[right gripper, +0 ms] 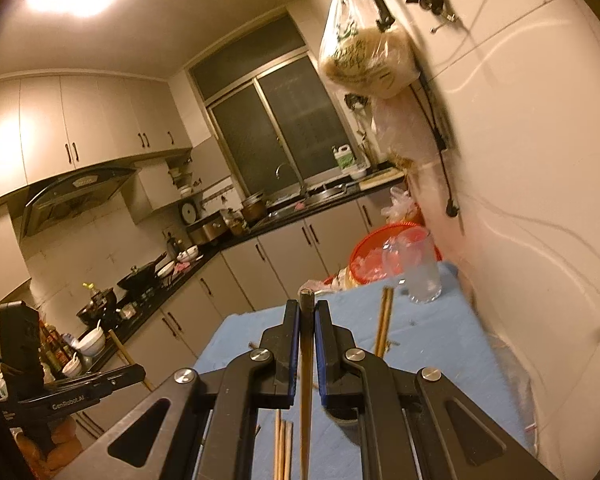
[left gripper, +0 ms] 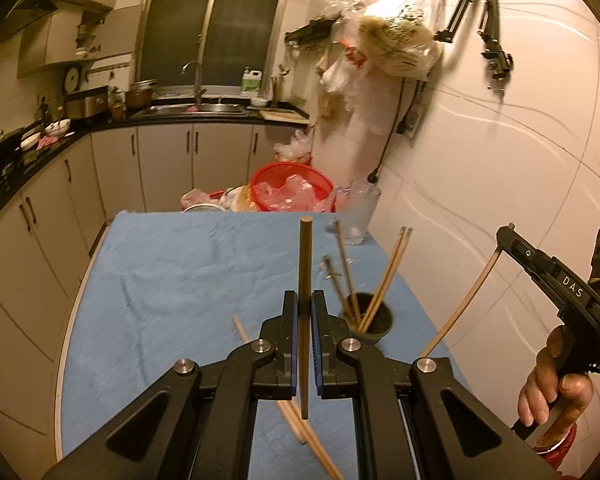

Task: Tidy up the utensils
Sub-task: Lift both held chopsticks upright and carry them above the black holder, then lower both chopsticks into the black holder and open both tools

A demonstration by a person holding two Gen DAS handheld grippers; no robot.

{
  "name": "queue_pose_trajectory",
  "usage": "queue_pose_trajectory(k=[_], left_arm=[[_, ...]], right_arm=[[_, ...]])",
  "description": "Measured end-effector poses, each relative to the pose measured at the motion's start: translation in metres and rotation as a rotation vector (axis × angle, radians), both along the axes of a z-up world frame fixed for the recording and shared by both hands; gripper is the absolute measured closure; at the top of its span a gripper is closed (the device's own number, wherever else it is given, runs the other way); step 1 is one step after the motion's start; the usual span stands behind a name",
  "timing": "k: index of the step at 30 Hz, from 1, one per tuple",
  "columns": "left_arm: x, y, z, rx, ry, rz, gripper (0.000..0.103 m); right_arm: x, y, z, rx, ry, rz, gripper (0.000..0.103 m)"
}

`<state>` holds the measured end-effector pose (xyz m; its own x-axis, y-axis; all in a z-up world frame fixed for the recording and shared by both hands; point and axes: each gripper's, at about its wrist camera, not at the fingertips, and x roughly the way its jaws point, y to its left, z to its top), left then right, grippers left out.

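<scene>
Wooden chopstick [left gripper: 304,312] stands upright in the left gripper [left gripper: 305,320], jaws clamped on it, above the blue cloth [left gripper: 160,280]; right gripper [right gripper: 307,340] pinches another chopstick [right gripper: 306,380]; either thin stick could pivot and miss the dark cup [left gripper: 374,320], knocking its chopsticks.

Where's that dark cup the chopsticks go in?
In the left wrist view the cup stands on the blue table near its right edge, just right of the left tool, with several chopsticks already leaning in it.
</scene>
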<state>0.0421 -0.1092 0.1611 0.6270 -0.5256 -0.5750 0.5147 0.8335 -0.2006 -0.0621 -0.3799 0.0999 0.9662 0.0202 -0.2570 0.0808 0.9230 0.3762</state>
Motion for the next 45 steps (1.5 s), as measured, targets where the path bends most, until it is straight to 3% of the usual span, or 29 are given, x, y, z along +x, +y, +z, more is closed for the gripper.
queue_pose_trajectory(k=[10,18,29,45], left_arm=[[0.012,-0.045,0.029,-0.034,-0.032,-0.043,0.096],[0.032,-0.078,0.041,-0.067,-0.039,-0.053,0.096],[0.063,-0.12,0.004,-0.037,0.007,-0.039,0.096],[0.072,-0.128,-0.035,0.034,0.066,-0.029,0.096]], right_arm=[[0.008,-0.023,0.033,-0.02,-0.059,-0.058,0.095],[0.032,-0.037,0.037,-0.03,-0.063,-0.094,0.095],[0.072,-0.057,0.008,-0.01,0.005,-0.101,0.095],[0.1,-0.059,-0.038,0.011,0.127,-0.054,0.095]])
